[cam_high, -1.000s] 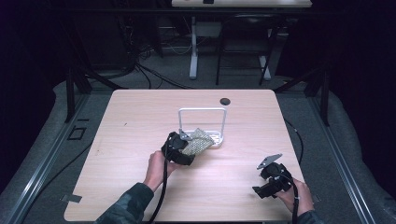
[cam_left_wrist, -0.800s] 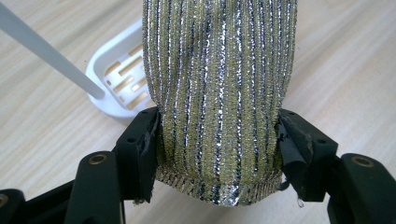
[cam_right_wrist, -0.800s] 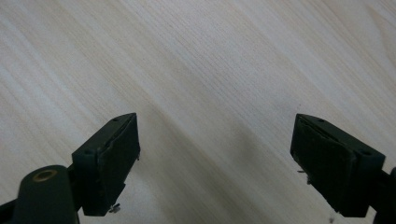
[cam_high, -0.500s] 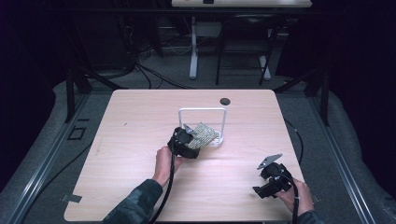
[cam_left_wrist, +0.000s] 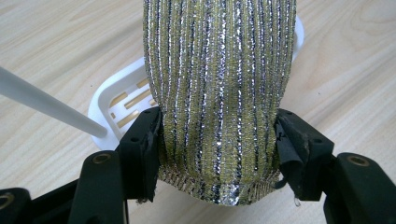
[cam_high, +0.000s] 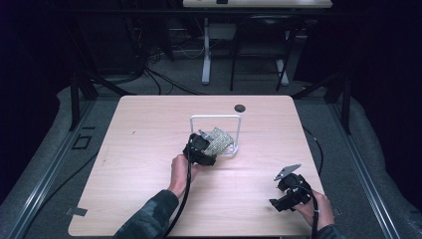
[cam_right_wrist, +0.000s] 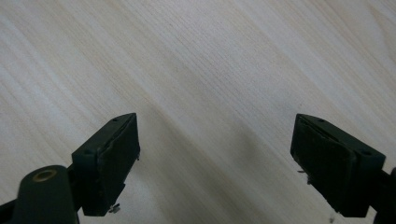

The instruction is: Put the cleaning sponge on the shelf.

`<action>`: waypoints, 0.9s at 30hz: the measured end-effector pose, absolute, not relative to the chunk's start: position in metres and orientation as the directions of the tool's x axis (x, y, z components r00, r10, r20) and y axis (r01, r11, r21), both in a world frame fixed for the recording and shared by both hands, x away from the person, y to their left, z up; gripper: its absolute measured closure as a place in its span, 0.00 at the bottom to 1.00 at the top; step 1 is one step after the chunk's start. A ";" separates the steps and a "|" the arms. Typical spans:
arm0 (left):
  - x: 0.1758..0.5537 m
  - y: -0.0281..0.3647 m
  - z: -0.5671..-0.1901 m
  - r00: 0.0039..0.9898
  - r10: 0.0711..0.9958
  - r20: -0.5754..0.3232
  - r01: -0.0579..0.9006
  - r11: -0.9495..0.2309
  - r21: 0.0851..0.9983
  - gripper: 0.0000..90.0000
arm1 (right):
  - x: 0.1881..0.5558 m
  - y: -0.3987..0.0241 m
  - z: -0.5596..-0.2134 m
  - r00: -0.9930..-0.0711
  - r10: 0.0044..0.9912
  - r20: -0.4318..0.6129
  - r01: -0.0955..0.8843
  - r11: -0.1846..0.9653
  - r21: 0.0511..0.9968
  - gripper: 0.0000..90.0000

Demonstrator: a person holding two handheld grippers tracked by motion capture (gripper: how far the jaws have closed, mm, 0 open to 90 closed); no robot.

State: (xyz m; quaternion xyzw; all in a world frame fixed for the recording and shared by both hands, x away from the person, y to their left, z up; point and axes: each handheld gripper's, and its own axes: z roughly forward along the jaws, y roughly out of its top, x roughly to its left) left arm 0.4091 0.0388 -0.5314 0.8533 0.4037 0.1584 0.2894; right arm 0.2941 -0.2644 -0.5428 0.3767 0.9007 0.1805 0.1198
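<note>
Desk (cam_high: 149,149): pale wood, with a small dark round spot (cam_high: 240,107) near its far edge, beyond the rack.

Rack (cam_high: 216,117): white, a thin rod frame rising from a flat slotted base (cam_left_wrist: 122,100), standing near the middle of the desk.

Cloth (cam_left_wrist: 219,93): striped in gold, silver and black, glittery and ribbed. It hung just in front of the rack, over the rack's base, and lay below the top bar.

Left gripper (cam_high: 201,149): just in front of the rack, jaws clamped on the cloth from both sides, the fabric bunched between them with its lower hem showing beneath.

Right gripper (cam_high: 291,191): well apart from the rack, near the desk's front right corner, jaws wide apart over bare wood, holding nothing.

Risks, as judged: the cloth was gripped by one gripper alone and low on its folds, so it could slip free if lifted quickly. The rack looked light; a snag of the rough weave on its bar or base might tip or drag it.
</note>
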 end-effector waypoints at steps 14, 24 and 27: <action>0.424 0.023 -0.536 0.602 0.796 0.062 0.606 -0.506 0.614 0.42 | 0.294 -0.264 -0.543 -0.693 0.717 -0.081 0.632 0.657 0.411 0.17; 0.436 0.014 -0.543 0.581 0.808 0.096 0.623 -0.518 0.586 0.38 | 0.294 -0.263 -0.544 -0.701 0.709 -0.075 0.627 0.663 0.408 0.17; 0.438 0.014 -0.546 0.571 0.816 0.095 0.636 -0.512 0.577 0.34 | 0.294 -0.263 -0.544 -0.701 0.709 -0.076 0.627 0.664 0.408 0.17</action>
